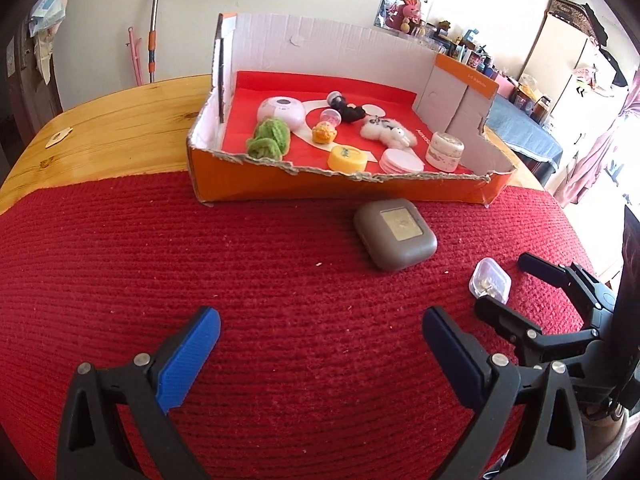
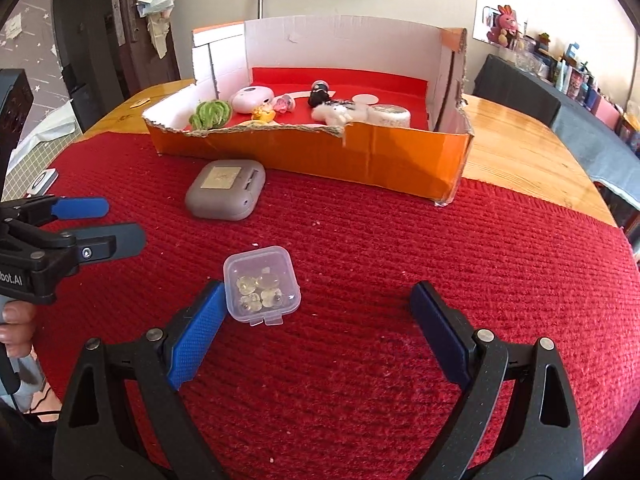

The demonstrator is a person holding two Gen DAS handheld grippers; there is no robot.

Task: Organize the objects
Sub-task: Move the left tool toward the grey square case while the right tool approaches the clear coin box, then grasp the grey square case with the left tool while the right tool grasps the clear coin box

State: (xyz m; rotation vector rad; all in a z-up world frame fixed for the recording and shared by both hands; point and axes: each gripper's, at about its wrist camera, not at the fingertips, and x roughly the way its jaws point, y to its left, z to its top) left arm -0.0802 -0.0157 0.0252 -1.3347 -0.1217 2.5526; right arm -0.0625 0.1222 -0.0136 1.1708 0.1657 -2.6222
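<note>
The right gripper (image 2: pixel 316 316) hangs wide open over the red knitted mat (image 2: pixel 380 264), its left blue pad just beside a small clear plastic box of beads (image 2: pixel 262 285). The left gripper (image 1: pixel 320 344) is also open, holding nothing. A grey rounded case (image 1: pixel 395 239) lies before the orange cardboard tray (image 1: pixel 340 188)

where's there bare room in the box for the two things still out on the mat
The cardboard box is free along its red back strip under the rear wall and in the far right corner behind the white jar. Its front half is crowded: green knit pieces, yellow tin, white discs. The grey case and clear plastic box sit outside.
</note>
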